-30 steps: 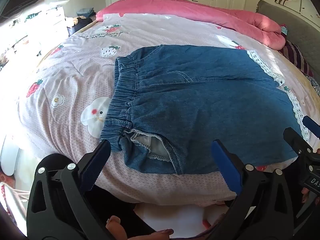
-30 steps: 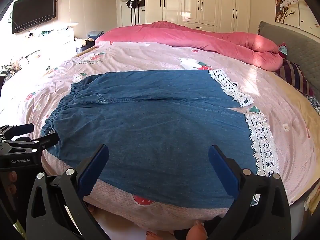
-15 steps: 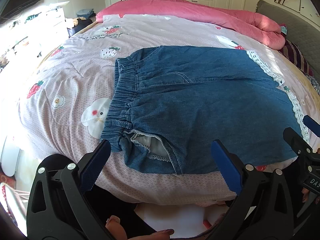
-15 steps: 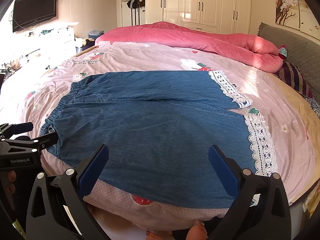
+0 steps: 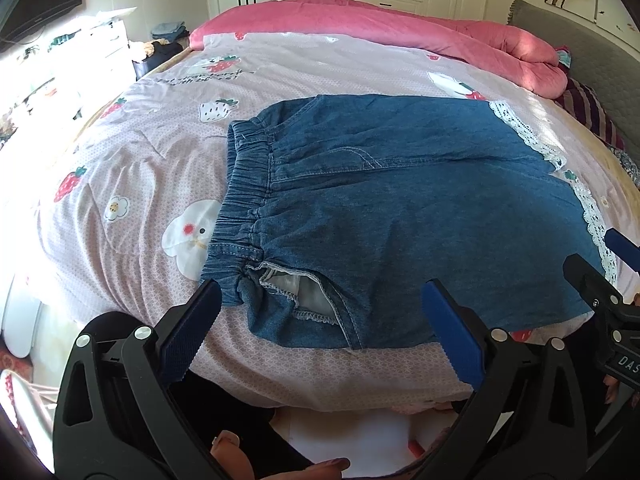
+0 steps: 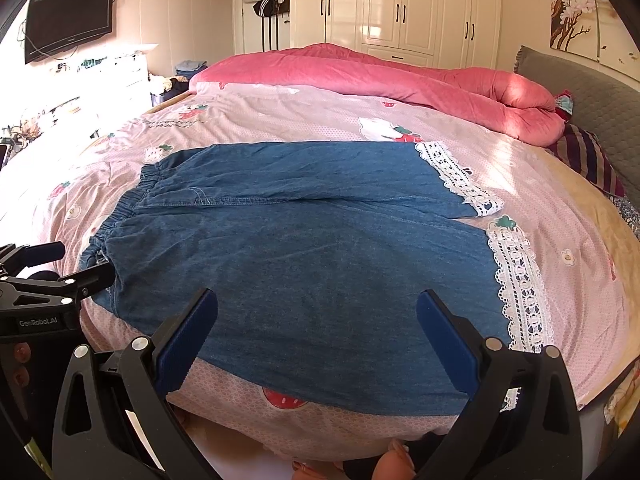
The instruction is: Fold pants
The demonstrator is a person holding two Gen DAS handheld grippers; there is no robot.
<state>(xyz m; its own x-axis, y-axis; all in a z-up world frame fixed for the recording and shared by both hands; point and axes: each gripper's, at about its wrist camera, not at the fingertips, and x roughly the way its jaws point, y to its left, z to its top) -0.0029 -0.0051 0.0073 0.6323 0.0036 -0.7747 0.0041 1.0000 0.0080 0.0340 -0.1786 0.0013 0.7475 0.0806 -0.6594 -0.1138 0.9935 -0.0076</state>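
Note:
Blue denim pants [image 5: 400, 216] with white lace cuffs [image 6: 516, 284] lie flat across the bed, elastic waistband [image 5: 244, 184] to the left, legs side by side running right. My left gripper [image 5: 320, 332] is open, hovering near the bed's front edge in front of the waistband corner and the gaping pocket opening [image 5: 296, 284]. My right gripper [image 6: 316, 336] is open too, held over the near leg's lower edge, nothing between its pads. The pants [image 6: 300, 248] fill the middle of the right wrist view. Each gripper shows at the edge of the other's view.
The pink patterned bedsheet [image 5: 132, 184] covers the bed. A rolled pink duvet [image 6: 400, 76] lies along the far side. A grey headboard [image 6: 592, 96] and striped pillow [image 6: 588, 160] are at the right. Wardrobes [image 6: 400, 8] stand behind, a wall TV [image 6: 68, 20] at left.
Almost nothing differs. Both grippers stay open at the bed's front edge with only a slight drift; the pants lie as before.

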